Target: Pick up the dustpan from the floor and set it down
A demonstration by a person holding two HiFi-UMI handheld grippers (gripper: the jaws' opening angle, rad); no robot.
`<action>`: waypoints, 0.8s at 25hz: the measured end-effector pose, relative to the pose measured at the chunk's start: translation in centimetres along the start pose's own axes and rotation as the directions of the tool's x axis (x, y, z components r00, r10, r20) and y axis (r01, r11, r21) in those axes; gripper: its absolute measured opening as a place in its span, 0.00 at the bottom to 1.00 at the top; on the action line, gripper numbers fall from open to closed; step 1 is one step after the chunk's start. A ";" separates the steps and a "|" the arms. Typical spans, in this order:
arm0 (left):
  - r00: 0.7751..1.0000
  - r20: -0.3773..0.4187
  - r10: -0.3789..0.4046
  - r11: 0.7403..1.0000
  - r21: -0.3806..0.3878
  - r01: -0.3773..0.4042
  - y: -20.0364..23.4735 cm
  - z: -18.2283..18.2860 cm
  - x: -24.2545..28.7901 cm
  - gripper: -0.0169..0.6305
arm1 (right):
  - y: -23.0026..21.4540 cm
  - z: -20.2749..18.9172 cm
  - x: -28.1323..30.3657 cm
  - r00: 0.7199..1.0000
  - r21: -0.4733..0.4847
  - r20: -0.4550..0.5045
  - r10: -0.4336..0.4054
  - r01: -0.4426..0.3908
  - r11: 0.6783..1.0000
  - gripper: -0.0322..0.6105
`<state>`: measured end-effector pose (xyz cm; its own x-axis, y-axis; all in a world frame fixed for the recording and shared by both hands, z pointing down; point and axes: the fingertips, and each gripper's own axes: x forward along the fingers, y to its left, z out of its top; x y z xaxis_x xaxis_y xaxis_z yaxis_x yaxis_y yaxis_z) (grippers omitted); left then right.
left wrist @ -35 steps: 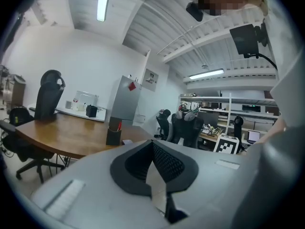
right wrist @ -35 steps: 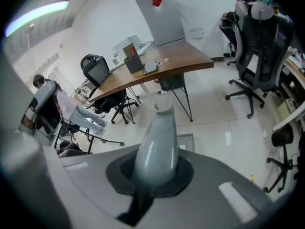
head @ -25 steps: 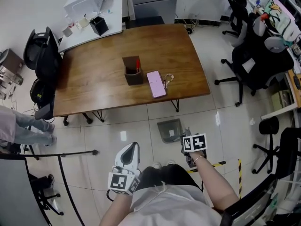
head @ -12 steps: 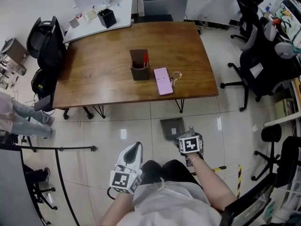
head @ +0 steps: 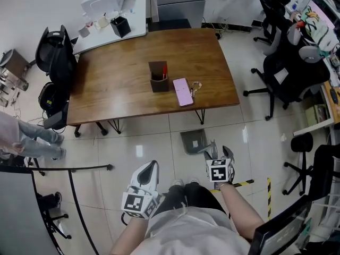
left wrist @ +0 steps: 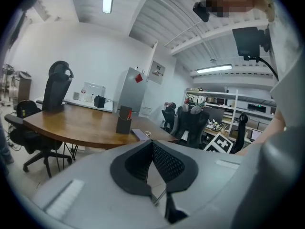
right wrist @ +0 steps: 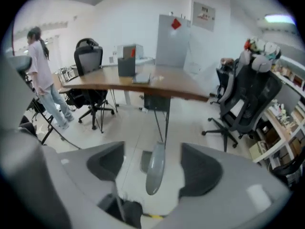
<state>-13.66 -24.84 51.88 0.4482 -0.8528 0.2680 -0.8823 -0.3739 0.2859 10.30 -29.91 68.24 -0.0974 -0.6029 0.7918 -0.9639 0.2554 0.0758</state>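
Observation:
The grey dustpan (head: pixel 193 141) lies flat on the tiled floor just in front of the table, its handle (head: pixel 211 150) pointing back toward me. In the right gripper view the handle (right wrist: pixel 155 168) stands between the two jaws with a gap on each side. My right gripper (head: pixel 219 154) hovers over the handle's end, and its jaws are opening; the pads do not press on it. My left gripper (head: pixel 150 169) is held at the lower left over bare floor, shut with nothing in it (left wrist: pixel 152 144).
A wooden table (head: pixel 117 84) carries a brown pen holder (head: pixel 158 77), a pink phone (head: pixel 183 92) and keys. Office chairs (head: pixel 284 73) stand right and left (head: pixel 56 57). Yellow-black tape (head: pixel 244 184) marks the floor. A person (head: pixel 24 137) stands at the left.
The right gripper's jaws have parted from the dustpan handle, and the gripper has lifted and drawn back toward me. The dustpan stays on the floor. The left gripper shifted slightly.

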 end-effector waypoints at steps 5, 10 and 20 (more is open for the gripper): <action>0.999 0.017 -0.041 0.999 0.032 0.040 -3.3 2.2 -1.9 0.05 | 1.1 5.8 -10.5 0.941 0.004 0.334 0.058 -0.063 0.998 0.05; 0.997 0.057 -0.047 0.997 0.062 0.043 -8.2 1.6 -5.3 0.05 | 3.9 4.3 -17.9 0.876 -0.079 0.460 0.149 -0.127 0.989 0.05; 0.989 0.143 -0.050 0.993 0.114 0.034 -20.5 -0.6 -15.7 0.05 | 7.5 -2.4 -36.6 0.662 -0.195 0.674 0.327 -0.267 0.944 0.05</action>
<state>-2.54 -3.60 42.41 0.4667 -0.8763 0.1196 -0.8773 -0.4416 0.1878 7.27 -4.16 41.31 -0.5469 -0.8253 0.1409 -0.8351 0.5497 -0.0218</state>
